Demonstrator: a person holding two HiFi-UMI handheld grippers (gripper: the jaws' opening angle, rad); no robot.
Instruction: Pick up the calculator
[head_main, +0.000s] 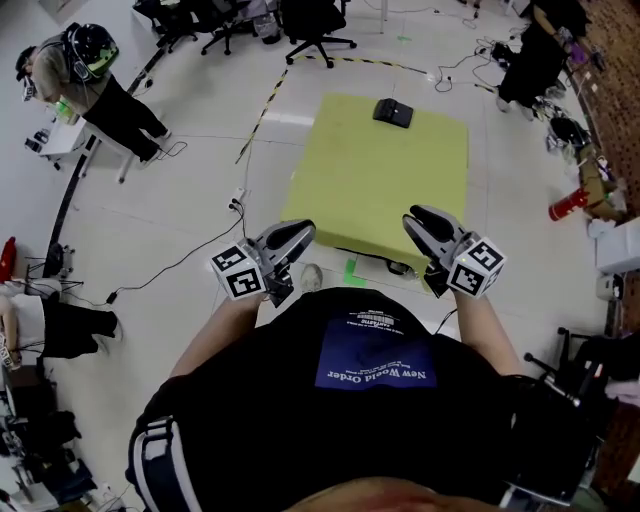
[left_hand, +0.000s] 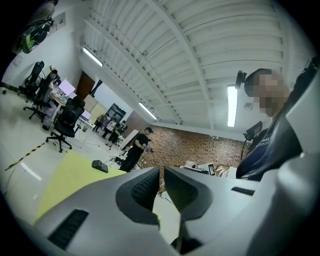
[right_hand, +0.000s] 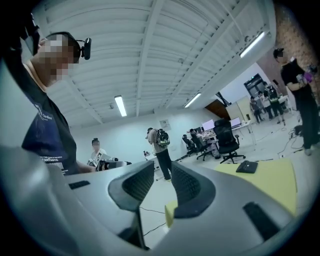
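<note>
Calculator (head_main: 393, 112) at the worktop's (head_main: 380, 190) far edge, long axis along that edge. Left hand-held gripper (head_main: 295, 235) closed and empty; right hand-held gripper (head_main: 425, 222) apart and empty. Brick wall (left_hand: 190, 145) visible in the left gripper view only.

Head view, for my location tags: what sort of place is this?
Probably an open office or lab workspace: rolling office chairs, cables trailing over the pale floor, and a yellow-green table with a calculator.
</note>
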